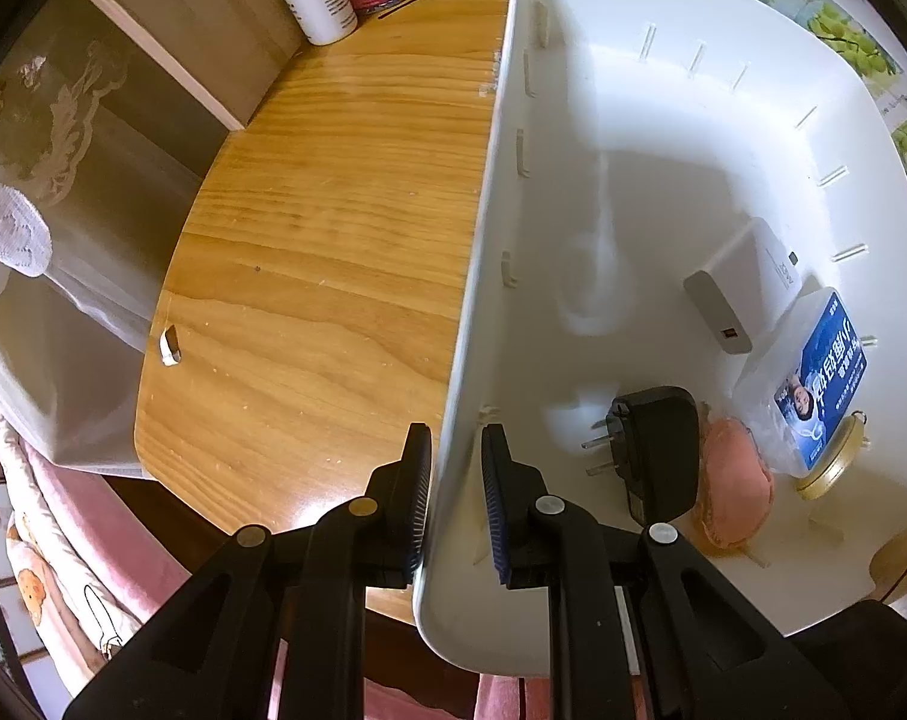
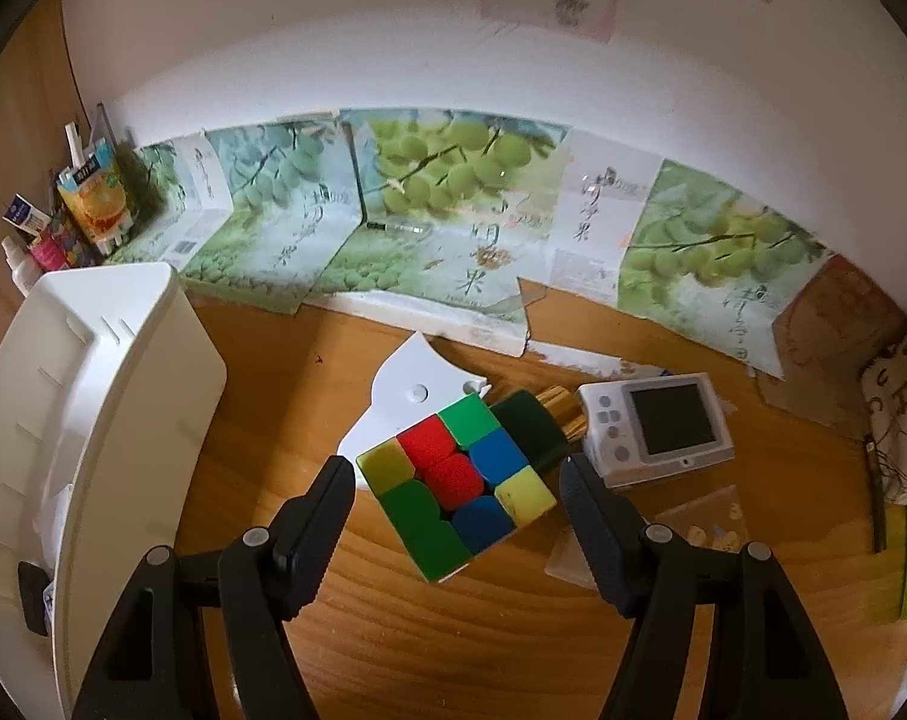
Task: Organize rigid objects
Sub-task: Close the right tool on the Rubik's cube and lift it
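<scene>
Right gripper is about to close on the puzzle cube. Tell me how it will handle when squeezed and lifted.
The puzzle cube looks like rigid plastic, so it should hold firm, not flex. Its glossy faces may slip. One layer seems twisted out of line, so squeezing could turn it. The right gripper stands open around it.

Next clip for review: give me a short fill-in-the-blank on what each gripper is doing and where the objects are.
1. The left gripper has its fingers on either side of the white bin's ____.
2. The right gripper is open around the multicolored ____.
3. The black plug adapter lies ____ the white bin.
4. The white handheld device with a dark screen sits on the ____ table.

Missing words: wall; puzzle cube; inside; wooden
</scene>
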### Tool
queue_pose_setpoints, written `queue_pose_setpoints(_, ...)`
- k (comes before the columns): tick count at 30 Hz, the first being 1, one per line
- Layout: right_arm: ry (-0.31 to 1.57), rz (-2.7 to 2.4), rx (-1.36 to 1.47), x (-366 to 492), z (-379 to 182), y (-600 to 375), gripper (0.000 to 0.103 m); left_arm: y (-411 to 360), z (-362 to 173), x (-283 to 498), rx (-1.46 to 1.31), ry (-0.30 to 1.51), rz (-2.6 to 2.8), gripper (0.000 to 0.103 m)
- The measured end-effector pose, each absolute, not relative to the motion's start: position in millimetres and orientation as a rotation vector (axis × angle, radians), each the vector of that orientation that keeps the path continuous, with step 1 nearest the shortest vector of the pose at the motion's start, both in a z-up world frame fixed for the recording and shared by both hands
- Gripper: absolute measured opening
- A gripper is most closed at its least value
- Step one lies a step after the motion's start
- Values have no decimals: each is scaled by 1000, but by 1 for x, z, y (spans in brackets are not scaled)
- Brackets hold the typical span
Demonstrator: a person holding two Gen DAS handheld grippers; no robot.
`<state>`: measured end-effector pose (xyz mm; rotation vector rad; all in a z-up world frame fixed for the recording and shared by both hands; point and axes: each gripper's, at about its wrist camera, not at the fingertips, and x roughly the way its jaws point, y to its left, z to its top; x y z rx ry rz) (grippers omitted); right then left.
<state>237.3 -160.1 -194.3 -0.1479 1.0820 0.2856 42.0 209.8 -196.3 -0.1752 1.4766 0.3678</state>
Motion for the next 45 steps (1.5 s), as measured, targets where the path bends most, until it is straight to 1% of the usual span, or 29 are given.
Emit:
queue_pose_setpoints(5, 1095, 292, -177, 240, -204, -154, 79, 210, -196, 42, -185, 1474, 384, 18)
queue_pose_setpoints(13, 1138, 298, -214, 246, -221, -151, 80, 215, -198, 43, -198, 1473, 400, 18)
queue_pose_setpoints(19, 1132, 313, -207, 247, -226, -153, 79, 216, -199, 43, -197, 1473, 404, 18)
queue_pose_setpoints(20, 1129, 314, -207, 246, -225, -153, 79, 216, -199, 43, -196, 1473, 404, 18)
queue_pose_setpoints(22, 1120, 305, -213, 245, -225, -154, 74, 216, -199, 43, -196, 1472, 404, 18)
queue_pose_setpoints(29, 1130, 308, -193, 243, -223, -158, 70, 216, -199, 44, -191, 1470, 398, 19)
queue_pose_setpoints(36, 1146, 278, -168, 233, -221, -160, 63, 215, -198, 42, -187, 1460, 386, 18)
queue_pose_setpoints(45, 1174, 257, -130, 202, -218, -159, 63, 212, -196, 39, -170, 1450, 359, 18)
